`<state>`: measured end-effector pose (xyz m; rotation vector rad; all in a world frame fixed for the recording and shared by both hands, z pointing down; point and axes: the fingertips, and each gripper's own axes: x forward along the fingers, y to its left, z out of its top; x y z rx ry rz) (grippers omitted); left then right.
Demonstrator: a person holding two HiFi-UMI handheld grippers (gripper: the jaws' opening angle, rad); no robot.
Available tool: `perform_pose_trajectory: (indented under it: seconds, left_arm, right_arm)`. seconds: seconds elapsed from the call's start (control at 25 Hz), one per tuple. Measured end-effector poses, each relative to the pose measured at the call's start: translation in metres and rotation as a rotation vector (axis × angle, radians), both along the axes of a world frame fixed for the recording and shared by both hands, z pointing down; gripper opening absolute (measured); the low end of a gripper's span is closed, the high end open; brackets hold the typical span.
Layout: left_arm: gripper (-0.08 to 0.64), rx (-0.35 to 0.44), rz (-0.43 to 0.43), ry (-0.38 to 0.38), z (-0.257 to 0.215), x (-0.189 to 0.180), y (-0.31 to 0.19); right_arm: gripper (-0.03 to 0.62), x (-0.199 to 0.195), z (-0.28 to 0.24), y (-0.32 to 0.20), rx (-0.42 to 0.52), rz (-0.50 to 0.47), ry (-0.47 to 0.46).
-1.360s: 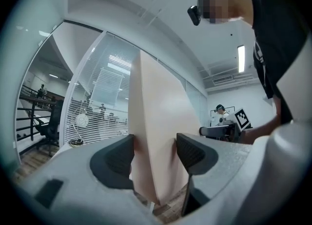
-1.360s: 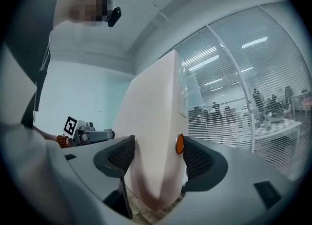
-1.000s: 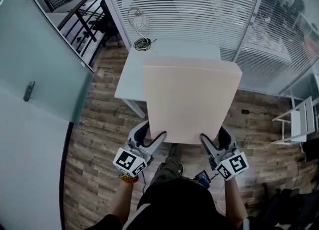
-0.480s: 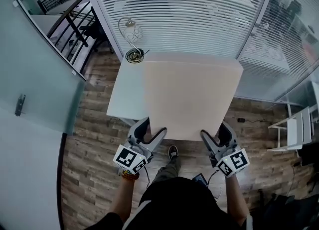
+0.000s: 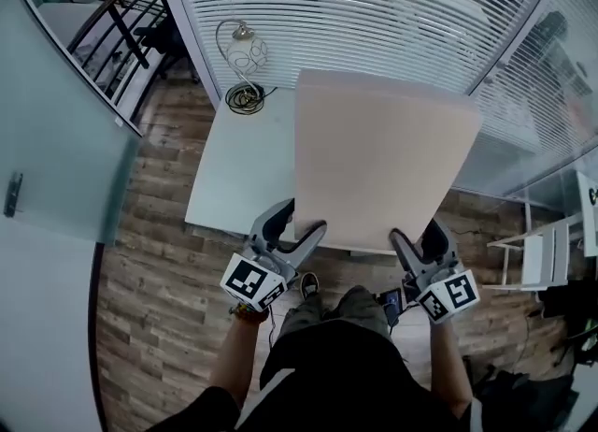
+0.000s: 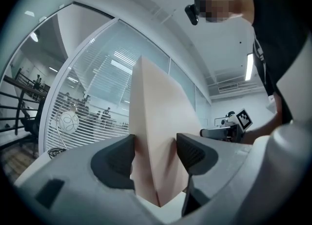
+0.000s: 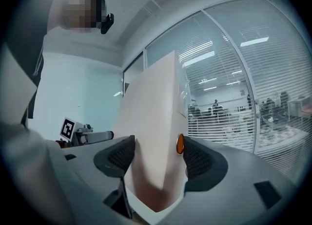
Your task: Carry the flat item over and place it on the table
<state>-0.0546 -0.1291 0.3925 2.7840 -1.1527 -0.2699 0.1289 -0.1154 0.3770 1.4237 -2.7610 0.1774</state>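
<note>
Flat item: a pale beige board (image 5: 378,164), plain and rectangular, filling the centre right of the head view.
Where it is: held up over the right part of a white table (image 5: 234,168). Its near edge is toward the person and its far edge toward the blinds at the top of the frame. Whether it touches the tabletop cannot be told.
Left gripper (image 5: 299,223): clamped on the board's near left corner. In the left gripper view both dark pads press the board's two faces, and the board rises away between them.
Right gripper (image 5: 418,234): clamped on the near right corner. In the right gripper view the pads squeeze the board from both sides, with a small orange dot beside the right-hand pad.
Marker cubes: one on each gripper, lower centre of the head view, left (image 5: 250,282) and right (image 5: 450,295).
Table: bare white top showing to the left of the board.
Desk lamp (image 5: 245,49): a globe shade on a curved neck at the table's far left corner, upper left of centre, with a coiled cable (image 5: 245,98) at its foot.
Backdrop: glass wall with white blinds (image 5: 374,9) across the top.
Floor: wood-look planks (image 5: 149,262) at the left, with a shoe (image 5: 308,283) showing just below the table's near edge.
Far right: a white frame chair (image 5: 542,252), well apart from the table.
</note>
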Motion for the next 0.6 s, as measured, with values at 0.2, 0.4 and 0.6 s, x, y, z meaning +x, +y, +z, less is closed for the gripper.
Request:
perform_pose_trajectory:
  seconds: [0.2, 0.4, 0.6]
  left_arm:
    - [0.276, -0.007, 0.006, 0.002, 0.007, -0.007, -0.02]
    - [0.276, -0.018, -0.001, -0.007, 0.019, -0.011, -0.037]
    - [0.276, -0.032, -0.003, -0.012, 0.027, -0.004, -0.047]
  right_arm:
    - [0.284, -0.007, 0.008, -0.02, -0.03, 0.0, -0.009]
    - [0.284, -0.012, 0.022, -0.038, -0.039, 0.001, -0.019]
    - [0.284, -0.004, 0.033, -0.049, -0.064, -0.003, -0.032]
